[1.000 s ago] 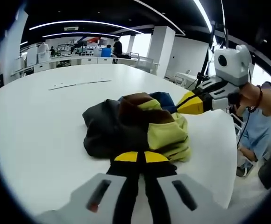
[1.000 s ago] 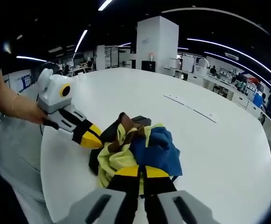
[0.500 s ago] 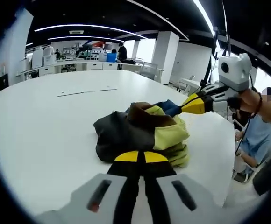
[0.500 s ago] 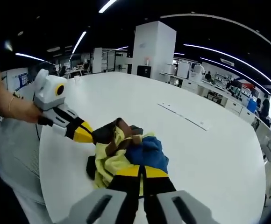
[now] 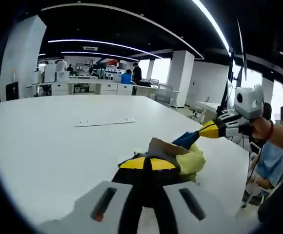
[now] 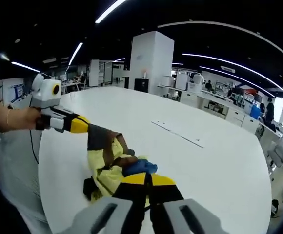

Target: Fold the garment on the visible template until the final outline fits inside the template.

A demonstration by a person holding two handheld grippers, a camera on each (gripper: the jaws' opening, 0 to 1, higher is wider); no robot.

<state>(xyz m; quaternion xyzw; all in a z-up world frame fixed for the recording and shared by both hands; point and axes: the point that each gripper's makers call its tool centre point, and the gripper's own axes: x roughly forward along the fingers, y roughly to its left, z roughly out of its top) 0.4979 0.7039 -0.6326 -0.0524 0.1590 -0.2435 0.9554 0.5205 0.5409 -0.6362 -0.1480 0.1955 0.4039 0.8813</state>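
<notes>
A colour-block garment [image 5: 188, 158] in yellow-green, dark grey, brown and blue hangs bunched between the two grippers, just above the white table [image 5: 44, 146]. My left gripper [image 5: 147, 164] is shut on its dark grey and brown part. In the right gripper view that gripper [image 6: 83, 126] comes in from the left, a hand behind it. My right gripper [image 6: 146, 179] is shut on the blue and yellow part of the garment [image 6: 105, 165], and in the left gripper view it [image 5: 207, 131] pinches the blue corner. A thin flat strip [image 5: 105, 122] lies on the table beyond.
The round table's edge [image 6: 49, 195] runs close to the garment, with floor beyond it. A person in blue [image 5: 271, 163] sits past that edge. The same strip [image 6: 178, 132] lies mid-table. A white column [image 6: 151, 61] and desks with people stand far behind.
The garment lay as a heap on the table; both grippers have risen and drawn apart, and it now stretches between them.
</notes>
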